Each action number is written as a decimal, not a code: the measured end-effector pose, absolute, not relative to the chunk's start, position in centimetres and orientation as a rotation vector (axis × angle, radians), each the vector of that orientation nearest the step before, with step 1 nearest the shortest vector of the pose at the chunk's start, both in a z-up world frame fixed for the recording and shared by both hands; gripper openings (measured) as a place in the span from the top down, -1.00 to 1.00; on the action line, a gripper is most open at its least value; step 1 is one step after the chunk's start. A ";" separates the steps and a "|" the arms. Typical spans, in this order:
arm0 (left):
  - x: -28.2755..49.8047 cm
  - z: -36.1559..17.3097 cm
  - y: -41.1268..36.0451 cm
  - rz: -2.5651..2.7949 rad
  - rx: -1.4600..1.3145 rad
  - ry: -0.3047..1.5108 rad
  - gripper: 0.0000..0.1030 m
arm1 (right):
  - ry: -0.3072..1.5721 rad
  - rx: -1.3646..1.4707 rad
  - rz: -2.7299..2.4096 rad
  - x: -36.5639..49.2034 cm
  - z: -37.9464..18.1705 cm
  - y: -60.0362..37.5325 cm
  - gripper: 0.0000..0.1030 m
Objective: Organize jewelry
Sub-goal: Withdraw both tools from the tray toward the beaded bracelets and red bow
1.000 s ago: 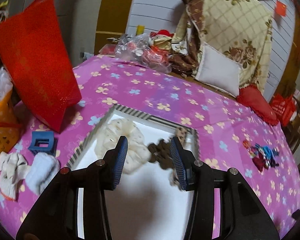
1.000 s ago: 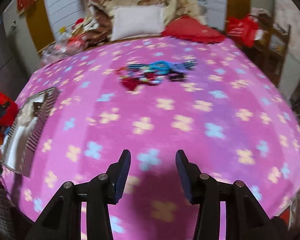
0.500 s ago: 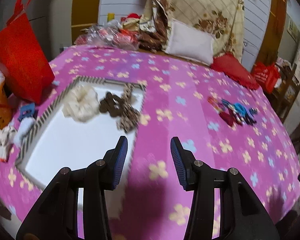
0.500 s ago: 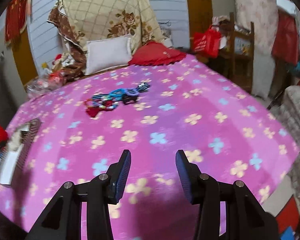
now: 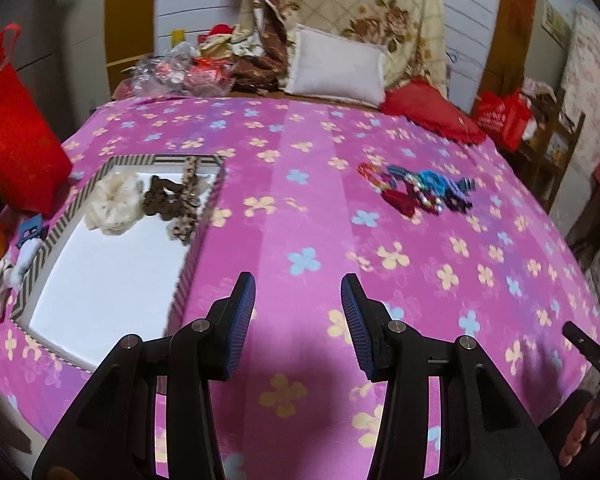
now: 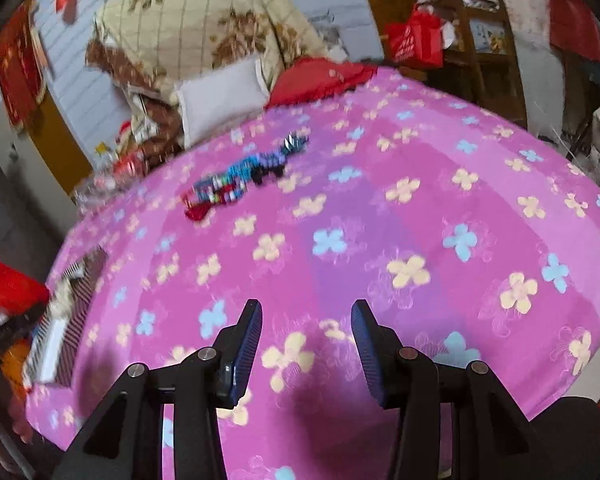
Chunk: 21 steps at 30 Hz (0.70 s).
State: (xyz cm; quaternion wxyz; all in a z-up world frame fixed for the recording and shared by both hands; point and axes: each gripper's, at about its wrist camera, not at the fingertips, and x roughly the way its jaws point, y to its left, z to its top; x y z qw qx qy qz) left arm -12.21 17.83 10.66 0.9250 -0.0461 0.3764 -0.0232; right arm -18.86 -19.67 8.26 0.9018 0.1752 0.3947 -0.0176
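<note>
**Both grippers empty above the flowered blanket**

The left gripper (image 5: 298, 300) hangs over the pink blanket (image 5: 308, 184) that covers the bed. Its jaws are released, with a clear gap between them, and only the blanket shows in that gap. The right gripper (image 6: 306, 326) is in the same condition: jaws apart, nothing between them, pink cloth with flowers below.

The landmark is the striped box (image 5: 202, 220), which lies on the blanket with its white inside open to view. In the left wrist view the left gripper is just beside the near right corner of this box, outside of it. Inside the box, at its far end, lie three hair ties: a cream scrunchie (image 5: 114, 202), a dark brown scrunchie (image 5: 160, 198) touching it, and a leopard-pattern scrunchie (image 5: 186, 208) that lies against the right wall of the box.

The pile of colourful hair accessories (image 5: 418, 192), red, blue and purple, lies on the blanket well apart from the box, on its right side and a little farther from the camera. In the right wrist view the same pile (image 6: 240, 178) is blurred, and the box (image 6: 66, 320) is at the left edge of the bed.

Beyond the box, at the head of the bed, a white pillow (image 5: 336, 68) leans on a folded quilt (image 5: 364, 4). A red bag (image 5: 12, 136) stands to the left of the box.
</note>
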 end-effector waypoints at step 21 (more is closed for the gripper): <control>-4.6 11.2 13.3 -0.060 -0.013 0.851 -0.17 | 0.871 0.256 -0.008 -0.1 8.2 -20.6 0.13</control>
